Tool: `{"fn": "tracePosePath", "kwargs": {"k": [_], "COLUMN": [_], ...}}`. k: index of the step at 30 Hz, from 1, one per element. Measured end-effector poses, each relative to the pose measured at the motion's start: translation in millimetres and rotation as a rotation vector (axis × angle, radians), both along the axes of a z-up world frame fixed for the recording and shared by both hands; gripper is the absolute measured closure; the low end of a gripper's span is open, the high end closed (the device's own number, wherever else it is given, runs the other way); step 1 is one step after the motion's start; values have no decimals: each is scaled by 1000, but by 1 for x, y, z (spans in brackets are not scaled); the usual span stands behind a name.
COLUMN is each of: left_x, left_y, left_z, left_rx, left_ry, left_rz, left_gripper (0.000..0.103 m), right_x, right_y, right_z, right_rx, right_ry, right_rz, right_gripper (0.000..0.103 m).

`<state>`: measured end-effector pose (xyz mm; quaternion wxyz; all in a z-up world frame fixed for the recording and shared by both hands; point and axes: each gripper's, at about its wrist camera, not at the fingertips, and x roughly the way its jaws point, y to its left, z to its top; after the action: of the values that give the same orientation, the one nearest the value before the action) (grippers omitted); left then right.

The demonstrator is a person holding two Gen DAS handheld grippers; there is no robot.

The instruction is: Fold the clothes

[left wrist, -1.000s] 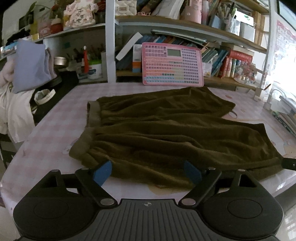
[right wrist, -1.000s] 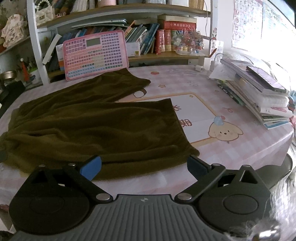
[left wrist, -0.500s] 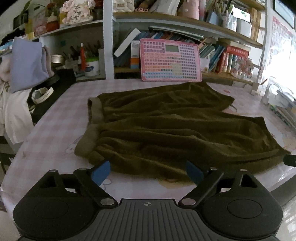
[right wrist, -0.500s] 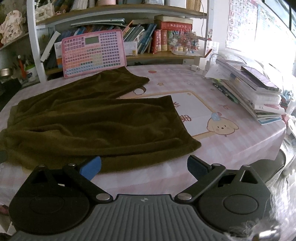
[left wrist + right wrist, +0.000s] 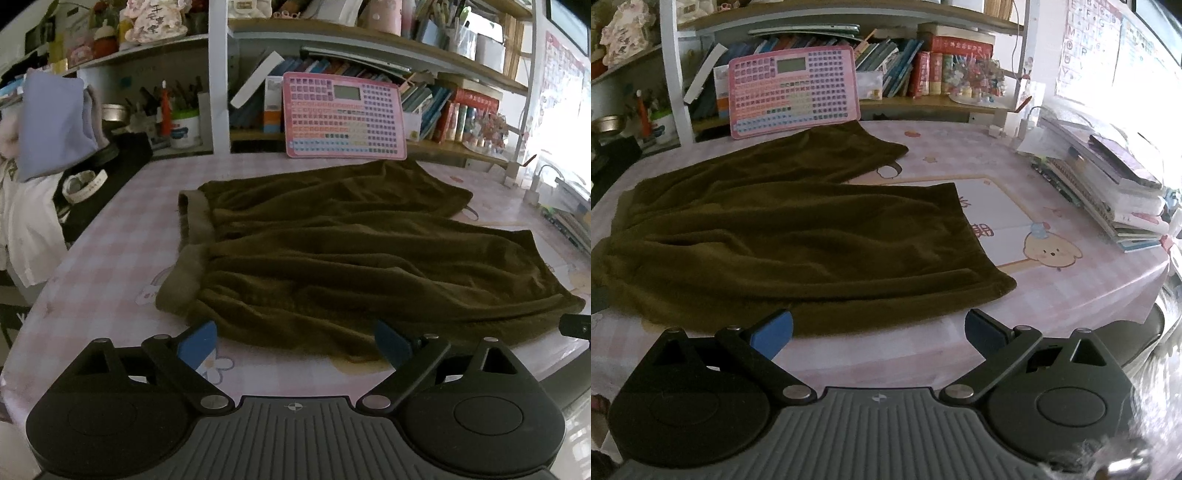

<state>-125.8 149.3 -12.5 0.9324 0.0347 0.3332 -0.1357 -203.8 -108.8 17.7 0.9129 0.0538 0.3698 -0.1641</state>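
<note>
Garment: dark olive-brown fleece shorts [image 5: 369, 258], spread flat on the pink-and-white checked tablecloth [image 5: 122, 251]; paler ribbed waistband [image 5: 192, 240] at the left side in the left wrist view, two legs running off to the right.
Garment, right wrist view: the same shorts [image 5: 798, 236]; near leg's hem ends beside a printed cartoon-dog panel [image 5: 1049, 251] on the cloth; far leg reaches toward the shelf.
Left gripper [image 5: 293, 343]: blue-padded fingers spread wide apart, nothing between them; pads sit just short of the shorts' near edge, not touching the fabric.
Right gripper [image 5: 879, 332]: blue-padded fingers also wide apart, empty; near hem of the shorts lies just beyond the tips, no contact visible.
Pose: both tools tilt downward over the table's near edge, side by side, left one facing the waistband half, right one the leg-hem half.
Surroundings: pink tablet-shaped keypad toy [image 5: 343, 116] leaning against the white bookshelf [image 5: 218, 74] behind the shorts; stack of books and notebooks [image 5: 1108, 192] at the table's right side; lavender cloth [image 5: 51, 125] hanging at far left.
</note>
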Motion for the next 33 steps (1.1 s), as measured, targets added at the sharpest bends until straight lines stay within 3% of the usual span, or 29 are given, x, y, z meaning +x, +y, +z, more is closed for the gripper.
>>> {"fn": "tracePosePath", "kwargs": {"k": [8,16,26,33], "left_x": [18,49,93,108], "left_y": [-14,-45,-87,-95], "left_z": [-4,-7,-4,0], "left_rx": [11,12,9,30], "left_ry": [5,7,61,100], "left_rz": [0,11,129,242], "left_gripper": [8,8,8,8], "right_x": [17,45,111,172], "right_y": [-10,-48,-132,-177], "right_z": [-6,-9,-9,-13], "right_rx": [15,35,90,121], "right_ry": [12,-11,5,27], "right_rz": [-3,-19,51,180], "right_gripper": [3,3,3,3]}}
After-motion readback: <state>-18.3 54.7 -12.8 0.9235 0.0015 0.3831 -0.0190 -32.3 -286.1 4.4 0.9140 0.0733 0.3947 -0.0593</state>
